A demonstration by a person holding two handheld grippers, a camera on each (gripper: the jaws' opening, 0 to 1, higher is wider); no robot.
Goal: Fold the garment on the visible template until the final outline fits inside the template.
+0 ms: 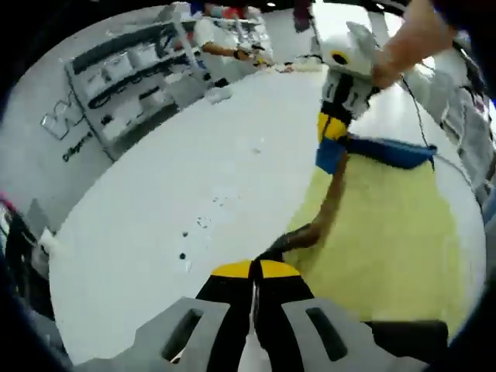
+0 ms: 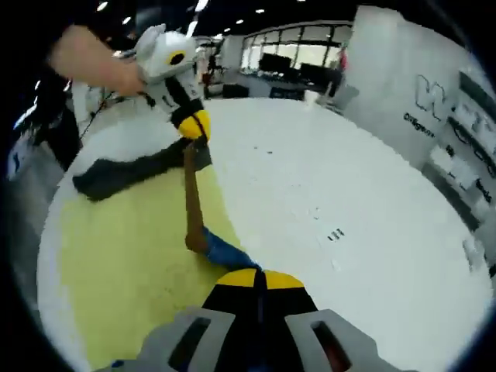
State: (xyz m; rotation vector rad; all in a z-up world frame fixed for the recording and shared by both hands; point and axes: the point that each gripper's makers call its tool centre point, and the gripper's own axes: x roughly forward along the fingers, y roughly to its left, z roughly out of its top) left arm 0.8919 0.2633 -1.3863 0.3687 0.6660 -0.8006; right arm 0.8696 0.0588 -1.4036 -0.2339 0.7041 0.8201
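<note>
Both grippers grip the garment (image 1: 329, 205), stretched as a thin brown band between them above the yellow template (image 1: 387, 240) on the white table (image 1: 194, 178). The left gripper (image 1: 256, 271) has its jaws clamped on one end, the right gripper (image 2: 260, 279) clamped on the other.

Large outlined white lettering stands on the grey wall (image 1: 74, 128) in the left gripper view and on the grey wall (image 2: 442, 108) in the right gripper view, with smaller dark script beneath it, both too blurred to read
</note>
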